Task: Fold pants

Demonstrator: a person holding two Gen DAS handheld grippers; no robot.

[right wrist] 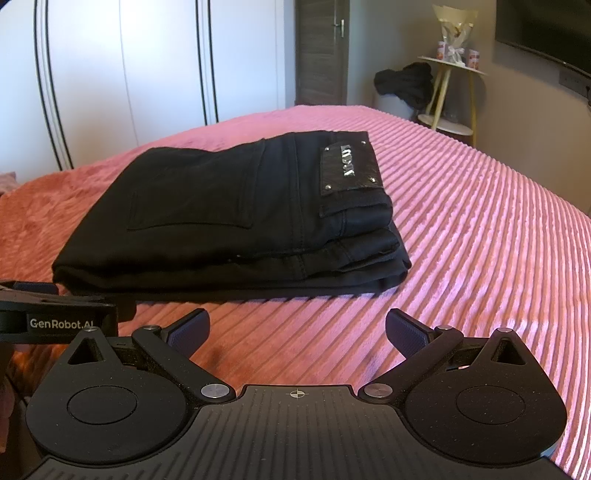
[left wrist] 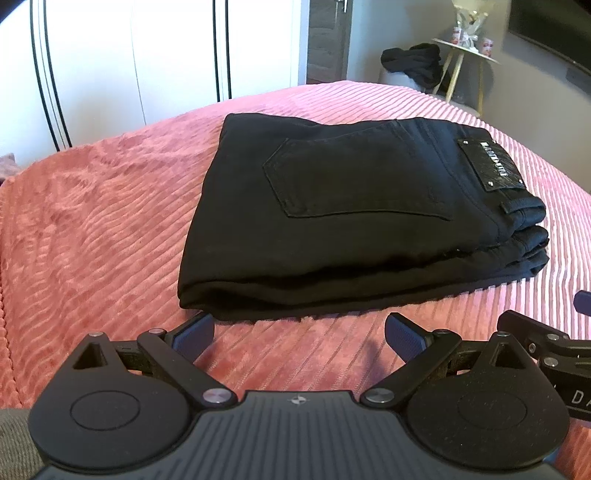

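Observation:
Black pants (left wrist: 351, 218) lie folded into a thick stack on the pink ribbed bedspread (left wrist: 92, 221), back pocket and leather waist patch facing up. My left gripper (left wrist: 299, 338) hovers open just in front of the stack's near fold, nothing between its fingers. In the right wrist view the same pants (right wrist: 240, 214) sit ahead and slightly left, waistband edges stacked at the right. My right gripper (right wrist: 297, 332) is open and empty, a short way in front of the stack. Each gripper shows at the edge of the other's view.
White wardrobe doors (right wrist: 129, 62) stand behind the bed. A small round side table (right wrist: 452, 74) with a bouquet stands at the back right, beside a dark garment heap (right wrist: 404, 83) on a stool. A dark screen (right wrist: 546, 29) hangs on the right wall.

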